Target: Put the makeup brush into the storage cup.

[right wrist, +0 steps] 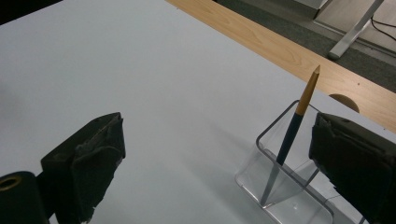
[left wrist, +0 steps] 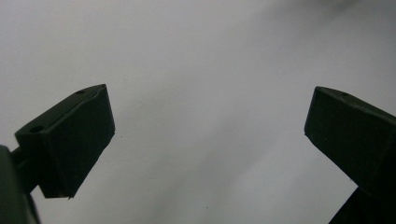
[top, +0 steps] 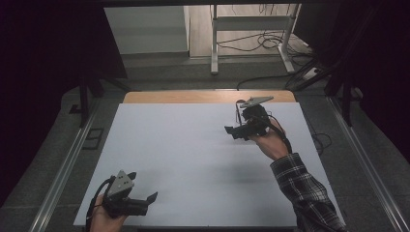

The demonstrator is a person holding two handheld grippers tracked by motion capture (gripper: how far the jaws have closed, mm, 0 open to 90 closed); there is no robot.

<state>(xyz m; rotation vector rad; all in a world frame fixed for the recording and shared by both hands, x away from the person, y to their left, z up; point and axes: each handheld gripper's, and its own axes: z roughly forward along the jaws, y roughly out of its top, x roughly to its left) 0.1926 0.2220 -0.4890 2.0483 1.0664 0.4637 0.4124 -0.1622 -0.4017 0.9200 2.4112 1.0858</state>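
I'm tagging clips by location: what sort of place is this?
Probably a lab or recording workspace, not a home: a white-topped table ringed by dark curtains, loose cables on grey carpet, and a metal stand beyond.

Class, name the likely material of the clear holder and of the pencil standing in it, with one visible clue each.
Clear rectangular holder: probably glossy acrylic or plastic, since the white table shows through its walls. Blue pencil with a tan upper end: likely painted wood, matte; the tip is too small to confirm.
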